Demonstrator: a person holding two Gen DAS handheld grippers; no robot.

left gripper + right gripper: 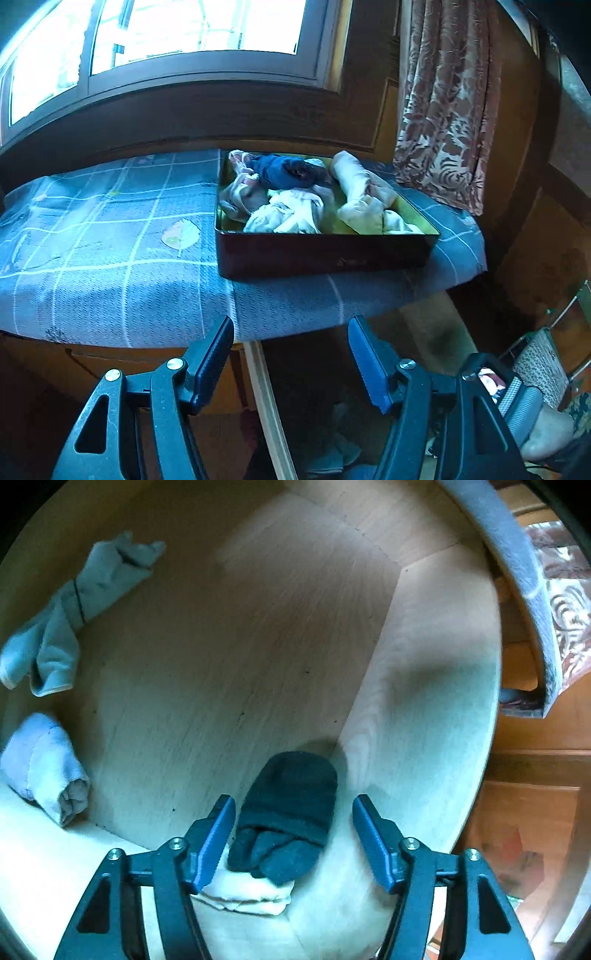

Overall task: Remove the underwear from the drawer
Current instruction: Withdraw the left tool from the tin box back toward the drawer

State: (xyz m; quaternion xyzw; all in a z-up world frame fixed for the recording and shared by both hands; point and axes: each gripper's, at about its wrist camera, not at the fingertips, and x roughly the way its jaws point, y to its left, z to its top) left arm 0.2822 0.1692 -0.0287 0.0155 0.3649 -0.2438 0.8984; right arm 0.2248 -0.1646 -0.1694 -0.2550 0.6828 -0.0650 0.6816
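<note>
In the right wrist view I look down into an open wooden drawer (pixel 424 701). A dark rolled piece of underwear (pixel 291 805) lies at its near right corner, partly on a white folded piece (pixel 251 893). My right gripper (pixel 293 823) is open and straddles the dark roll; the pads do not press on it. A light blue garment (pixel 70 616) and a pale rolled one (pixel 48 768) lie along the left side. My left gripper (pixel 291 343) is open and empty, in front of the table's edge, above the drawer's side rail (pixel 266 398).
On the blue checked tablecloth (pixel 110 258) stands a dark red tin box (pixel 325 254) with several bundled garments, one dark blue (pixel 280 170). A patterned curtain (pixel 443 110) hangs at right, below a window. A hand (pixel 546 432) holds the other gripper's body at lower right.
</note>
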